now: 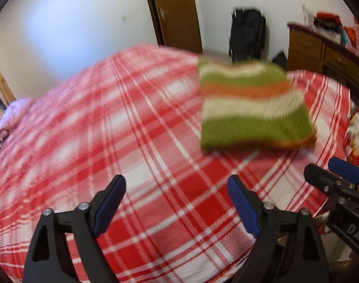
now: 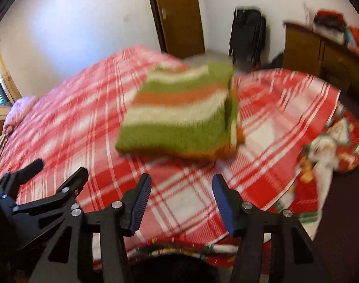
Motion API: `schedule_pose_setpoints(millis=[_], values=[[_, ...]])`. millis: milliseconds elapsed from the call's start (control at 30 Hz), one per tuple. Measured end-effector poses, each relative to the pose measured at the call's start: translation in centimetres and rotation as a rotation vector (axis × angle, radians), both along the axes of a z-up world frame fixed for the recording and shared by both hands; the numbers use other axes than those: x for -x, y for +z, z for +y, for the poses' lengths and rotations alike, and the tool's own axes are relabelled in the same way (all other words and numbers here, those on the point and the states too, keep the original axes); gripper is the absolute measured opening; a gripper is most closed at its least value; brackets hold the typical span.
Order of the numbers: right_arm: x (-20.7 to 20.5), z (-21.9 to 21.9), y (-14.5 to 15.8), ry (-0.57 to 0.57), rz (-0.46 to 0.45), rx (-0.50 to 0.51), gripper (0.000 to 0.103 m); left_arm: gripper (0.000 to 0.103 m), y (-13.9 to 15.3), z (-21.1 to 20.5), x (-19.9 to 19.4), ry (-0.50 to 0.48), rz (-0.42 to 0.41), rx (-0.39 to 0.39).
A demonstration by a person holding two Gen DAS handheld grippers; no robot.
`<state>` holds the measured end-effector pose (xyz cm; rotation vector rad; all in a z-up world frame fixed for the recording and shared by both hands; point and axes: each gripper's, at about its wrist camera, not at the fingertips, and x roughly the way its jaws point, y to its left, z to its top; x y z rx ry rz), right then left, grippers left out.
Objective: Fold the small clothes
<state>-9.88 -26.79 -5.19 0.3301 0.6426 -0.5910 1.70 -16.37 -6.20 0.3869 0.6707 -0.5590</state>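
Note:
A folded knitted garment (image 1: pixel 252 106) in green, white and orange stripes lies on the red-and-white checked bedspread (image 1: pixel 132 141). In the right wrist view the same garment (image 2: pixel 181 115) sits ahead of the fingers, a narrow flap standing along its right side. My left gripper (image 1: pixel 177 184) is open over bare bedspread, nearer than the garment and to its left, with nothing between its blue pads. My right gripper (image 2: pixel 181 184) is also open and empty, just short of the garment's near edge. Each gripper shows at the side of the other's view.
A wooden door (image 1: pixel 174 11) and a black suitcase (image 1: pixel 247 35) stand against the far wall. A wooden dresser (image 1: pixel 320 49) with piled things is at the right. A pink pillow (image 1: pixel 14 115) lies at the bed's left end. A printed red blanket (image 2: pixel 325 155) hangs at the bed's right corner.

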Motion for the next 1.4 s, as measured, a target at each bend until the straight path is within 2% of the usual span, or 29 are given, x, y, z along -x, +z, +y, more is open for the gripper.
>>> schedule_pose_setpoints(millis=[33,100,133,167,267,433,600,800,967,1200,1400], values=[[0.3,0.2,0.6,-0.015,-0.032,0.031,0.056,0.102,0.8,0.3,0.3,0.004,-0.028,0.023],[0.6,0.4,1.5,-0.036,-0.080,0.074,0.060,0.103,2.6,1.0,1.2,0.016,-0.101,0.088],[0.8,0.4,1.8,-0.047,-0.106,0.094,0.069,0.103,3.3,1.3,1.6,0.018,-0.133,0.113],[0.9,0.3,2.1,-0.063,-0.130,0.109,0.072,0.103,4.0,1.5,2.0,0.017,-0.160,0.133],[1.2,-0.3,2.9,-0.098,-0.196,0.124,0.072,0.103,5.2,1.6,2.2,0.020,-0.197,0.166],[1.4,-1.6,5.1,-0.137,-0.297,0.126,0.072,0.103,6.8,1.6,2.3,0.031,-0.213,0.198],[2.2,-1.2,8.0,-0.137,-0.368,0.203,0.072,0.103,9.5,1.1,3.0,0.030,-0.271,0.227],[3.5,-0.6,10.0,-0.153,-0.390,0.288,0.074,0.103,12.9,0.9,3.1,0.041,-0.268,0.293],[3.5,0.4,10.4,-0.131,-0.396,0.308,0.075,0.103,12.6,1.0,4.6,0.037,-0.299,0.295],[4.2,0.5,10.7,-0.144,-0.419,0.329,0.075,0.103,12.8,1.6,4.6,0.046,-0.290,0.323],[4.2,-0.1,10.5,-0.152,-0.416,0.304,0.075,0.103,12.9,1.6,5.0,0.040,-0.317,0.329]])
